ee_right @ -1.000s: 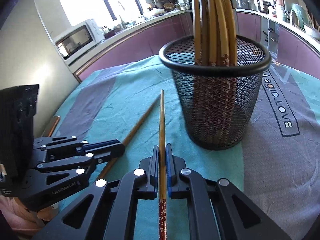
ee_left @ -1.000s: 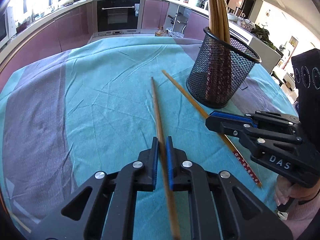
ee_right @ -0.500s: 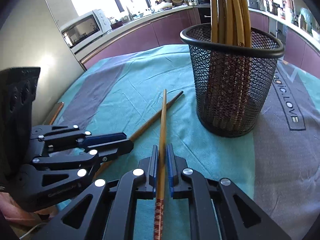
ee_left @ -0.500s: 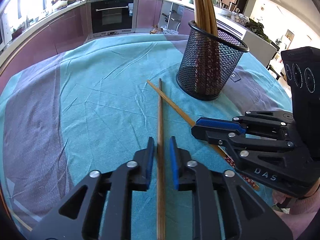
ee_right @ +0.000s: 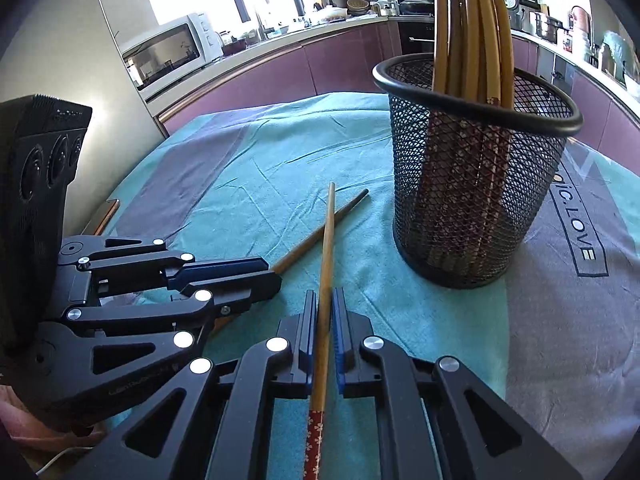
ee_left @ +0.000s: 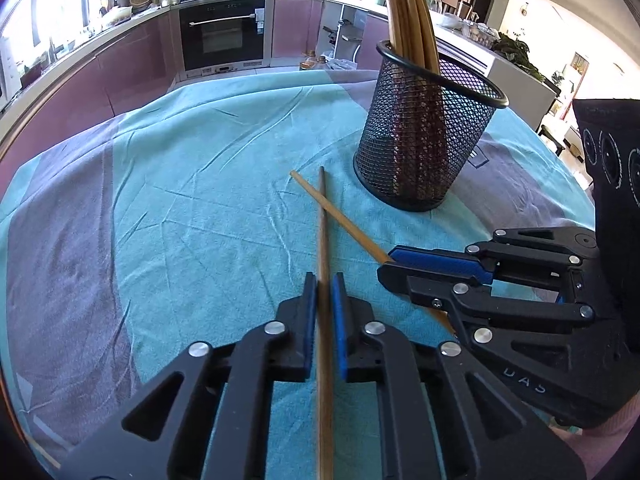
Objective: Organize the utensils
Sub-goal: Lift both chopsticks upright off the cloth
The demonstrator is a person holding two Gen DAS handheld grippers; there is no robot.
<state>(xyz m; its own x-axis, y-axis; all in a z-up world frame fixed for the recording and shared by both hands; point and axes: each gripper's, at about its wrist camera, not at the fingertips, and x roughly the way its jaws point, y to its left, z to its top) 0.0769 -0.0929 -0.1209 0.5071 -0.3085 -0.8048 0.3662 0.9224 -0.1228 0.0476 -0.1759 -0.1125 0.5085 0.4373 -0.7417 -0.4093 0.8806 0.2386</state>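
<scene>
My left gripper is shut on a plain brown chopstick that points away over the cloth. Beside it on the right, my right gripper is shut on a second chopstick. In the right wrist view, the right gripper pinches that lighter chopstick, whose near end has a red flower pattern. The left gripper holds the darker one. The two sticks cross near their far tips. A black mesh holder stands beyond, upright, with several chopsticks in it.
A teal and grey tablecloth covers the table. Purple kitchen cabinets, an oven and a microwave lie beyond the table's far edge. A pink sleeve shows at the lower right.
The left jaws stood slightly apart around their chopstick half a second ago and are closed on it again. The two chopsticks, apart a second ago, now cross at their far ends.
</scene>
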